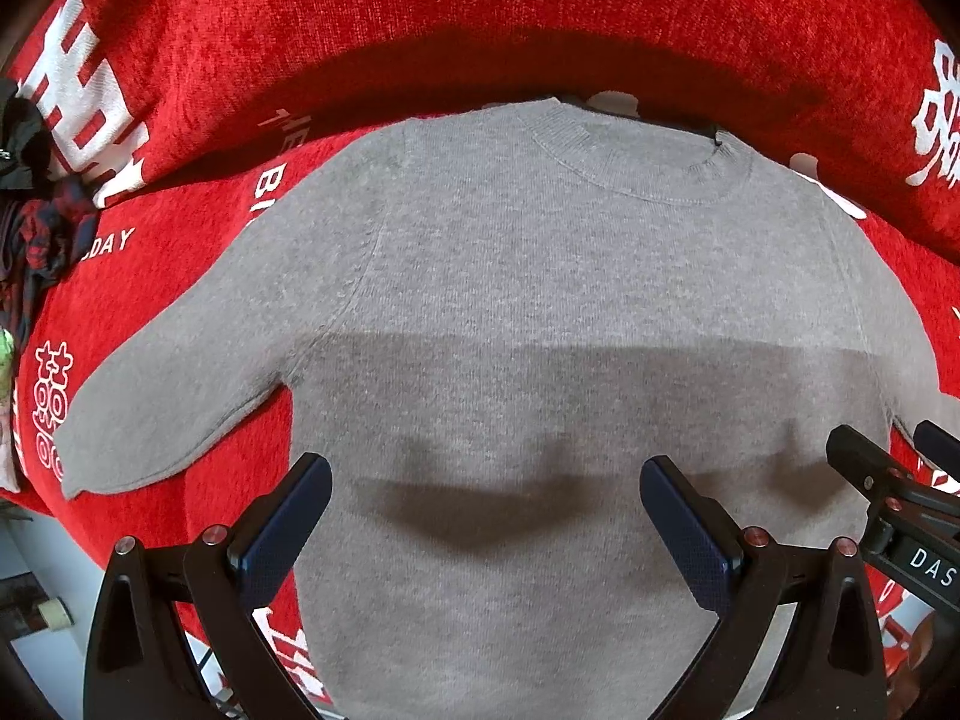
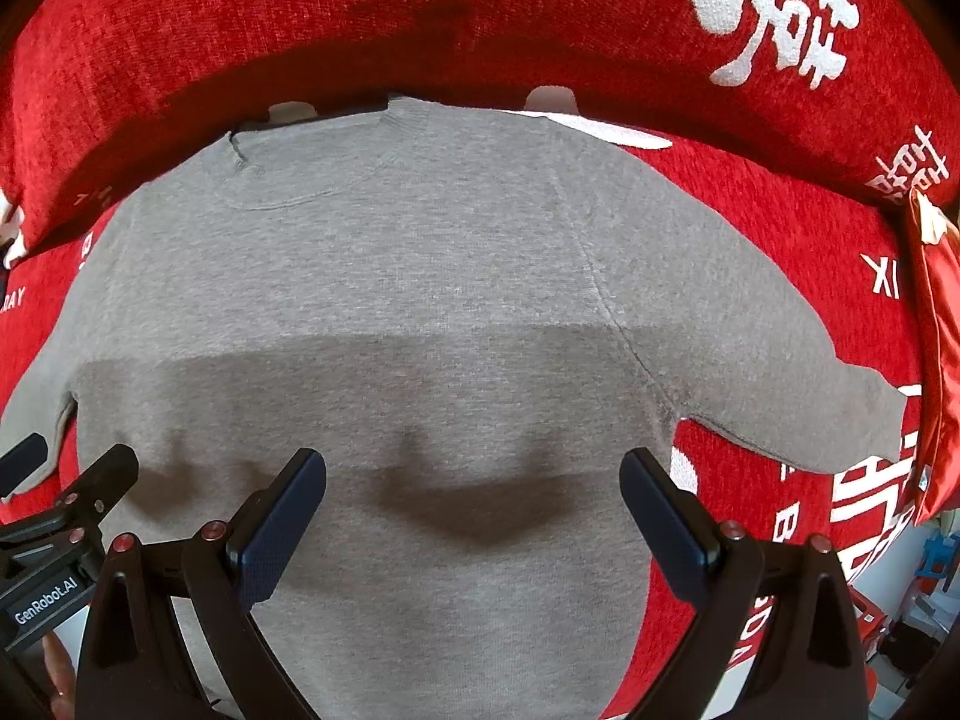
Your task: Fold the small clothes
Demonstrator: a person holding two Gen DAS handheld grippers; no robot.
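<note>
A grey knit sweater [image 1: 540,300] lies flat on a red blanket [image 1: 420,30], collar at the far side, both sleeves spread out. It also shows in the right wrist view [image 2: 390,300]. My left gripper [image 1: 486,480] is open and empty, hovering over the sweater's lower body. My right gripper [image 2: 474,474] is open and empty too, over the same lower body, a little to the right. Each gripper shows at the edge of the other's view. The left sleeve [image 1: 168,396] points left; the right sleeve [image 2: 780,372] points right.
The red blanket [image 2: 480,18] has white lettering and rises in a fold behind the collar. A dark plaid cloth [image 1: 42,240] lies at the far left. A red pouch [image 2: 936,360] lies at the far right. Floor shows below the blanket's near edge.
</note>
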